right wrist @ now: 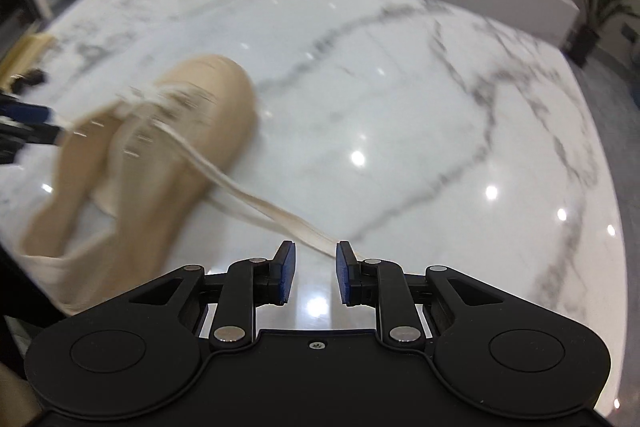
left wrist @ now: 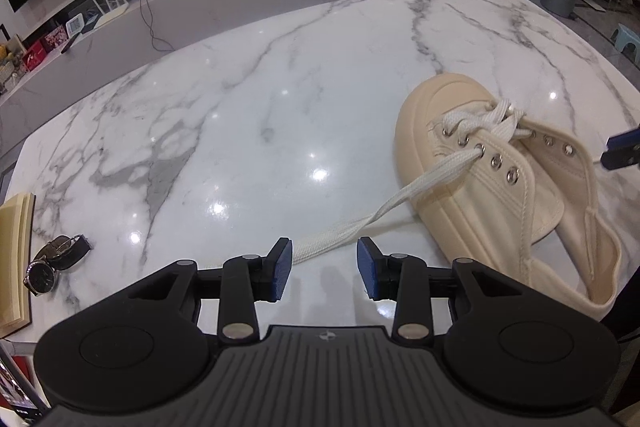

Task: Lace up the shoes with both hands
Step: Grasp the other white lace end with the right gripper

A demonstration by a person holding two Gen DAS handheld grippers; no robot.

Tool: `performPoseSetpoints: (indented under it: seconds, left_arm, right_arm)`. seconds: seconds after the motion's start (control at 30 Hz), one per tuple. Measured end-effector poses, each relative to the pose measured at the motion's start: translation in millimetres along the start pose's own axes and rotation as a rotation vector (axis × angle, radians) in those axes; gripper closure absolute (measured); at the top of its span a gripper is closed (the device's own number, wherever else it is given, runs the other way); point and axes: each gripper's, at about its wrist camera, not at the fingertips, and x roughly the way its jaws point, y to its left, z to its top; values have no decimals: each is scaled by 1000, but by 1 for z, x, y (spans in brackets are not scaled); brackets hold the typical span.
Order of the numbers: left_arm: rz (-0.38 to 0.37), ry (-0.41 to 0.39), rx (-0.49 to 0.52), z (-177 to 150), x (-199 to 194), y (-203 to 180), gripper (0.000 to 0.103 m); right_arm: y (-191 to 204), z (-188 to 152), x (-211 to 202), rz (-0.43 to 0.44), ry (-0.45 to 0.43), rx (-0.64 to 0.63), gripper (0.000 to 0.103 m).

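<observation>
Trailing from the shoe (left wrist: 496, 179) on the marble table (left wrist: 240, 115), the left lace end (left wrist: 360, 227) runs down-left to the left gripper (left wrist: 324, 273), jaws wide, holding nothing. In the blurred right view, the right lace end (right wrist: 276, 211) reaches the right gripper (right wrist: 316, 275), seemingly narrower and empty.

Surface (left wrist: 248, 99) bare left of & beyond shoe (left wrist: 500, 179). Lace (left wrist: 380, 215) strung across front approach, w/ watch (left wrist: 54, 263) & notepad (left wrist: 14, 259) crowding near-left edge.
</observation>
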Motion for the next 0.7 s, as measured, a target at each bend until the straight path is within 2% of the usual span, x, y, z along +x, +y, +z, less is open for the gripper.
performPoseSetpoints:
  seconds: [0.33, 0.63, 0.7]
  left_arm:
    - [0, 14, 4, 3, 0, -4, 69]
    - [7, 29, -5, 2, 2, -2, 69]
    - [8, 32, -6, 2, 2, -2, 69]
  right_arm:
    - [-28, -5, 18, -82, 59, 113, 85]
    - [-31, 0, 33, -59, 92, 120, 84]
    - [-30, 3, 34, -58, 92, 104, 90]
